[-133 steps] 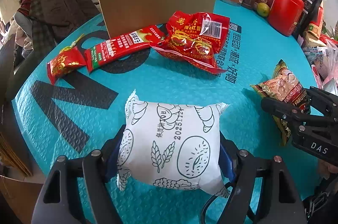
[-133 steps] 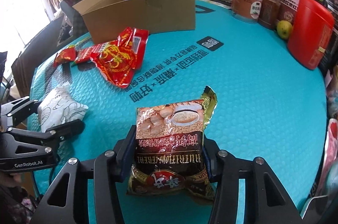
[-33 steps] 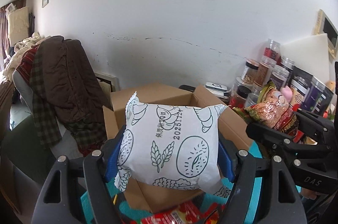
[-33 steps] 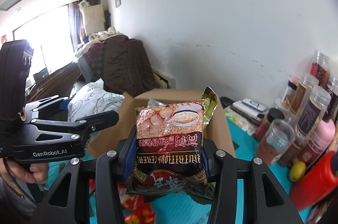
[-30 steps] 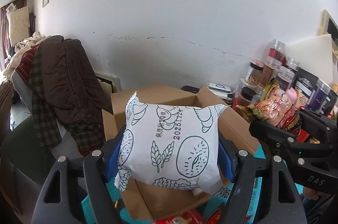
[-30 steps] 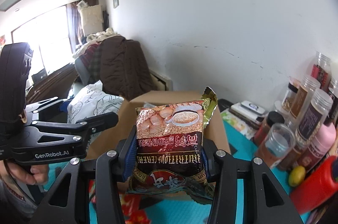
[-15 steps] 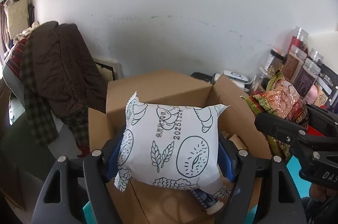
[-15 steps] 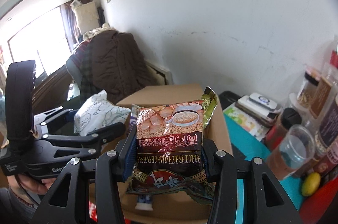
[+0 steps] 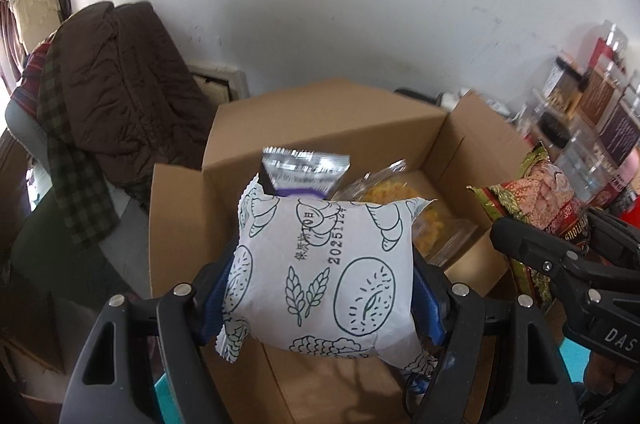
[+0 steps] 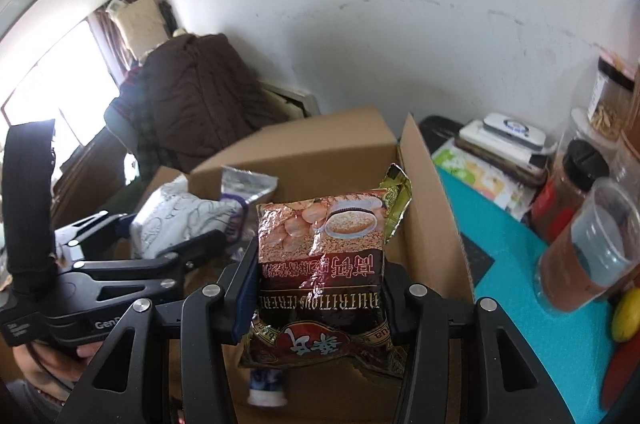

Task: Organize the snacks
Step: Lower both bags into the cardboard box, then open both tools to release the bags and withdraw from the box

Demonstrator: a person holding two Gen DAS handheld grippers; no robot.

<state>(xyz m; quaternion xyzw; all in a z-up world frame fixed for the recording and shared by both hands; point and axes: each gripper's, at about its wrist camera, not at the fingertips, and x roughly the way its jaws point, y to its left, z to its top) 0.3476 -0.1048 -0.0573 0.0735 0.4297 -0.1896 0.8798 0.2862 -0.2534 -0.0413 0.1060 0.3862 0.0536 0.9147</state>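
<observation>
Box from my tongs: the open cardboard box (image 9: 328,127) is lying straight ahead of and below both of my grippers; I am looking down into its mouth in both wrist views.
Box long axis: it is running side to side across the left wrist view, with one flap (image 10: 430,224) standing up at the right end.
Already in the box: a silver and purple packet (image 9: 302,171) is leaning near the back wall and a clear pack of yellow snacks (image 9: 420,220) is lying beside it.
Nearer hand: I am judging the left gripper (image 9: 320,288) slightly deeper over the opening; the right gripper (image 10: 320,284) is hanging over the right end, close to the upright flap.
Left tongs: I am clamping the puffy white bread pouch (image 9: 324,272) between the blue pads, jaws spread about two thirds wide around it, the pouch sitting over the box interior.
Right tongs: I am pinching the cereal bag (image 10: 324,272) across its narrow waist, jaws fairly close together, bag upright with its print upside down.
Coming move: I am judging that both packs need lowering further before letting go.
Risk: the cereal bag may be catching the right flap.
</observation>
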